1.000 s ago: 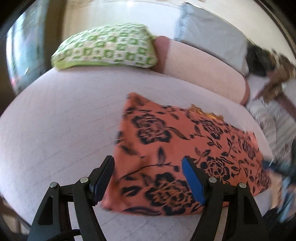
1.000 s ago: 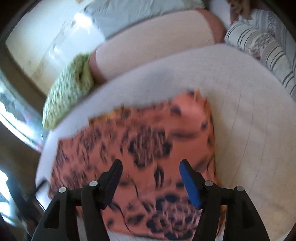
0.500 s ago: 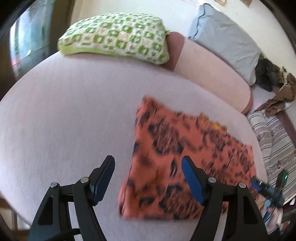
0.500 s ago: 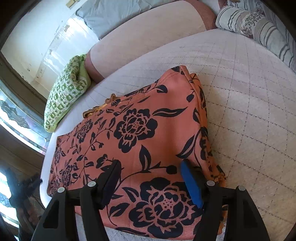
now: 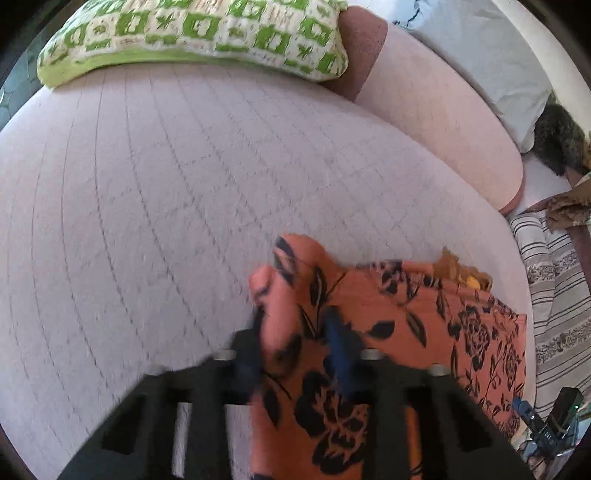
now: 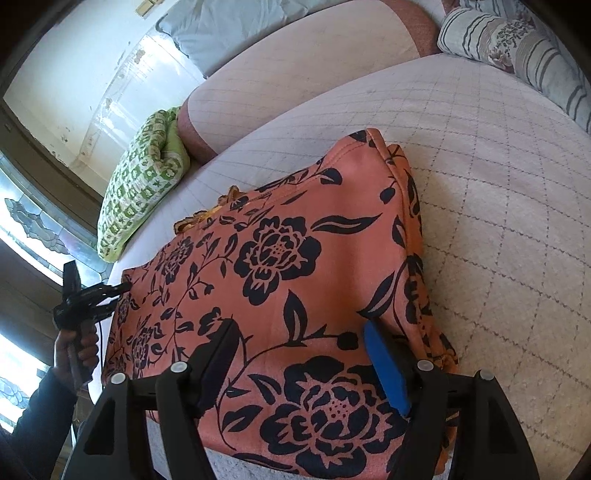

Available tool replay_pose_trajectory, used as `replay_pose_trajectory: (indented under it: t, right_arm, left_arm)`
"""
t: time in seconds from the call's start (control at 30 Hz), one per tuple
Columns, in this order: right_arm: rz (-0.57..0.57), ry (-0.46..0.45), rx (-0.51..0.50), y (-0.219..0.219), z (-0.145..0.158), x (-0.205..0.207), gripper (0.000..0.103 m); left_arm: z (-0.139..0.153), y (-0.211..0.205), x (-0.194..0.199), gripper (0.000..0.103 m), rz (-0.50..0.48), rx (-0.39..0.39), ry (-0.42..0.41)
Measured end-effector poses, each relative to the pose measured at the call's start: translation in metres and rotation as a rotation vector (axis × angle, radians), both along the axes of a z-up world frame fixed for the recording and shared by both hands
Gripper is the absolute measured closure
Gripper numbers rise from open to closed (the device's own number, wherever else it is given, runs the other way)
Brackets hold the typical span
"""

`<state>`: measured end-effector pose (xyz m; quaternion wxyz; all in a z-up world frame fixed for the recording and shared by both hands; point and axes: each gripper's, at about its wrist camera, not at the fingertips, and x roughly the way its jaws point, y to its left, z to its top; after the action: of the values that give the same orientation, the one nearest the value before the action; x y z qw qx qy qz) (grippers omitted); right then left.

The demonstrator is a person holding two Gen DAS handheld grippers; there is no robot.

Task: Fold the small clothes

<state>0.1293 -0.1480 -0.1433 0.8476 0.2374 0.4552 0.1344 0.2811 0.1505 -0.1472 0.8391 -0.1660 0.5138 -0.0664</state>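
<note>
Left gripper [image 5: 295, 354]: blurred in its own wrist view; fingers drawn close with a raised fold of the orange floral garment [image 5: 399, 332] bunched between them; appears clamped on that corner, though the blur hinders certainty. Seen from the right wrist view [image 6: 123, 287], tips meet the garment's far left edge.
Right gripper [image 6: 301, 354]: jaws spread wide, nothing between them; poised over the near edge of the garment [image 6: 288, 280], black finger left, blue pad [image 6: 386, 369] right; contact with the cloth cannot be judged.
Garment: orange with black flower print, lying folded on the quilted bed cover [image 6: 498, 192]; mostly flat, one corner lifted at the left gripper; yellow-brown trim [image 6: 201, 216] showing at the far edge.
Bed cover: pale, stitched in a diamond grid, bearing the garment.
Green patterned pillow [image 5: 192, 33]: beyond the garment, well apart, at the bed head.
Pink bolster [image 5: 443, 110]: beside the green pillow, grey pillow [image 5: 491, 48] behind.
Striped pillow [image 6: 517, 48]: far right edge of the bed.
</note>
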Motion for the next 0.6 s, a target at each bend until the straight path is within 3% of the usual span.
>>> replay_pose_trajectory:
  t: [0.07, 0.17, 0.23, 0.33, 0.47, 0.6]
  right_arm:
    - [-0.001, 0.001, 0.003, 0.0, 0.0, 0.001, 0.029]
    - [-0.004, 0.002, 0.005, 0.001, -0.001, 0.001, 0.029]
    - [-0.003, 0.003, 0.005, 0.001, -0.001, 0.003, 0.029]
    - [0.002, -0.004, 0.007, 0.003, -0.001, 0.002, 0.026]
    - [-0.003, -0.008, 0.002, 0.004, 0.0, 0.001, 0.026]
    - [-0.009, -0.012, 0.009, 0.003, 0.0, -0.001, 0.026]
  left_arm:
    - [0.006, 0.0, 0.004, 0.088, -0.012, 0.007, -0.032]
    - [0.001, -0.006, 0.0, 0.088, -0.039, 0.086, -0.07]
    - [-0.008, -0.006, -0.001, 0.079, -0.038, 0.11, -0.065]
    - [0.005, 0.0, -0.003, 0.075, -0.006, 0.108, -0.059]
    - [0.038, 0.0, -0.024, 0.072, 0.001, 0.144, -0.134]
    - [0.067, 0.002, -0.07, 0.051, 0.015, 0.146, -0.196]
